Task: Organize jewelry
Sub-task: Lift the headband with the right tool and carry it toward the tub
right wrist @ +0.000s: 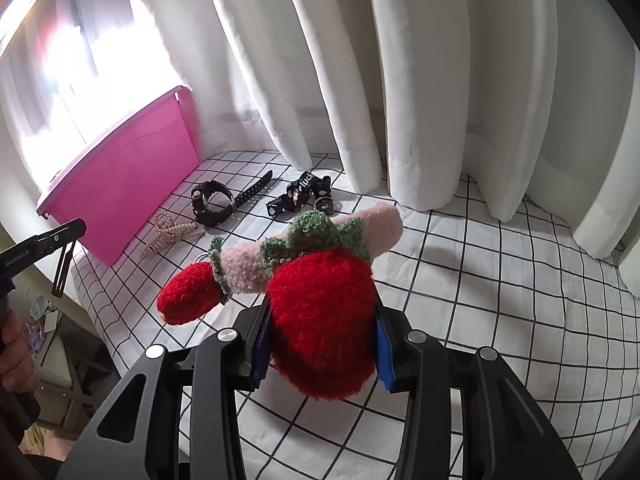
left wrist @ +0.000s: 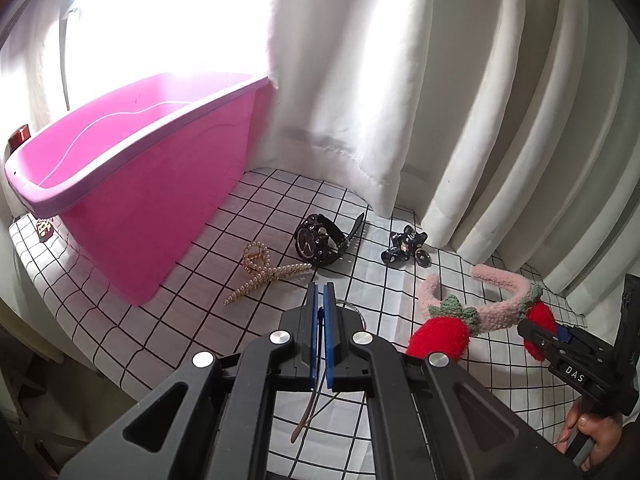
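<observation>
Pink headband (right wrist: 312,240) in right tongs (right wrist: 320,344), lengthwise left-right

A fuzzy pink headband with two red knitted strawberries (right wrist: 320,320) hangs lifted; a pearl claw clip (left wrist: 260,272), black wristwatch (left wrist: 320,240) and black printed strap (left wrist: 402,246) lie beside the pink plastic bin (left wrist: 160,184).

left gripper (left wrist: 320,300): jaws closed | right gripper (right wrist: 320,344): jaws clamped, tilted down

White pleated curtains (right wrist: 440,80), bright backlit window (left wrist: 160,12), table under black-grid white cloth (right wrist: 500,280)
</observation>
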{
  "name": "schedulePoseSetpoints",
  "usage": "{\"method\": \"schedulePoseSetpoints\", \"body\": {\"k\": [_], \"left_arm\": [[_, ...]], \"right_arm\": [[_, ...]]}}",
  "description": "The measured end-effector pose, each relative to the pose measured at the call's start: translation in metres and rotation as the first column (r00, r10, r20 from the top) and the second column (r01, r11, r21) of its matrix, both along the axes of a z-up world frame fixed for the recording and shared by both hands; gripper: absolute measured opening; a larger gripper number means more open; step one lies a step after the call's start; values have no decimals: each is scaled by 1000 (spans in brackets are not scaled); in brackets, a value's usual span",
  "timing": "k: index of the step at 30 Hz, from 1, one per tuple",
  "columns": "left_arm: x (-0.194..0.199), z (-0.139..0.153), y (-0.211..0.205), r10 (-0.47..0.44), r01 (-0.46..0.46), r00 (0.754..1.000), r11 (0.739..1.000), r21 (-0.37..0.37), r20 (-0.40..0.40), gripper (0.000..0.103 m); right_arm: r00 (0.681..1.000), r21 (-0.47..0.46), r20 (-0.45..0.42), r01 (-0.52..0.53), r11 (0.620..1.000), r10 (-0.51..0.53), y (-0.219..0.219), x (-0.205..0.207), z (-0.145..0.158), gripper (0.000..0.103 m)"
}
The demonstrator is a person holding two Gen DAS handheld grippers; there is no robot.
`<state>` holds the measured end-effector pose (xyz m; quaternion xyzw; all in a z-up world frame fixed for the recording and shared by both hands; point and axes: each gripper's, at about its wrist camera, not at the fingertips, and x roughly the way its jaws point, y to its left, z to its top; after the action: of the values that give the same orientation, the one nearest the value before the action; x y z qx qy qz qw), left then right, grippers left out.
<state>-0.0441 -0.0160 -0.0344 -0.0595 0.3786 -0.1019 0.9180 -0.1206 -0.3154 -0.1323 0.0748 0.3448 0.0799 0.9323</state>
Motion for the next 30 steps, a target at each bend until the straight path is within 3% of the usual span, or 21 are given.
{"method": "schedulePoseSetpoints", "body": {"k": [19, 30], "left_arm": [[29, 73, 65, -37, 44, 988, 998, -37, 152, 3], [57, 117, 127, -10, 24, 963, 999, -47, 269, 3]], "right_arm": [[985, -6, 173, 2, 1000, -1, 70, 13, 85, 40], [947, -1, 317, -59, 998, 57, 140, 52, 148, 40]]}}
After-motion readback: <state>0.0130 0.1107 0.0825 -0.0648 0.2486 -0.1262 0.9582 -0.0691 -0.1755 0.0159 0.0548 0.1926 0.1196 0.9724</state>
